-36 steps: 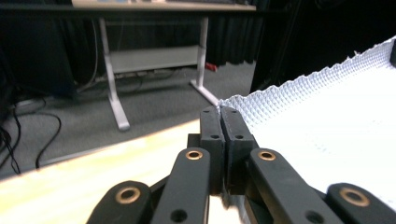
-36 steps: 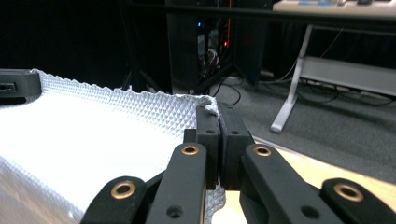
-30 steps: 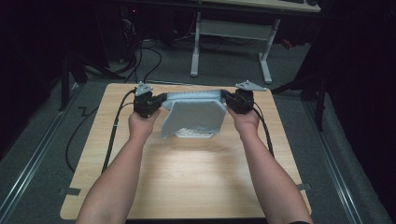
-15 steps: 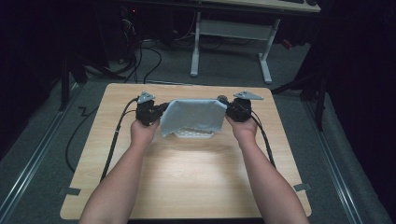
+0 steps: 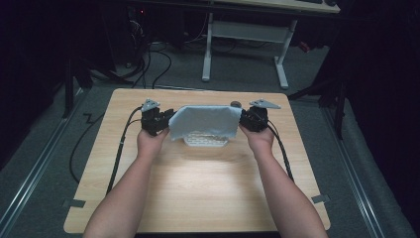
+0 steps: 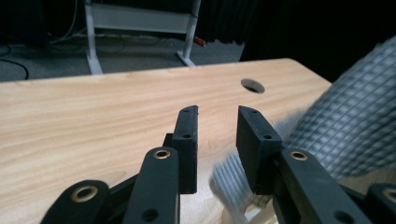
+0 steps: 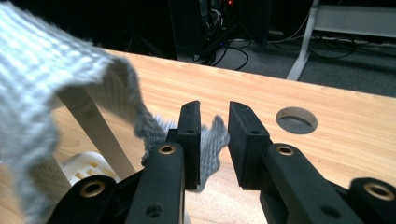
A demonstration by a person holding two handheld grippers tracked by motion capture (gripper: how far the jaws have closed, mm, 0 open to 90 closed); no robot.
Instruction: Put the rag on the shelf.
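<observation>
We hold left gripper [image 5: 166,122] and right gripper [image 5: 244,119] at ends of pale blue waffle-weave cloth [image 5: 205,121], draped over white slotted plastic basket [image 5: 206,140] near desk's [image 5: 208,198] far edge. Both jaw pairs just opened, now spread; cloth corner lies loose between right jaws. Near half of desk bare wood.

The light wooden rectangular table [image 5: 198,198] (one round cable hole [image 5: 236,104] near its far edge) stands on grey carpeted floor [image 5: 44,163], with a white metal-legged desk frame [image 5: 245,39] and black floor cables [image 5: 153,59] in the dark background.
</observation>
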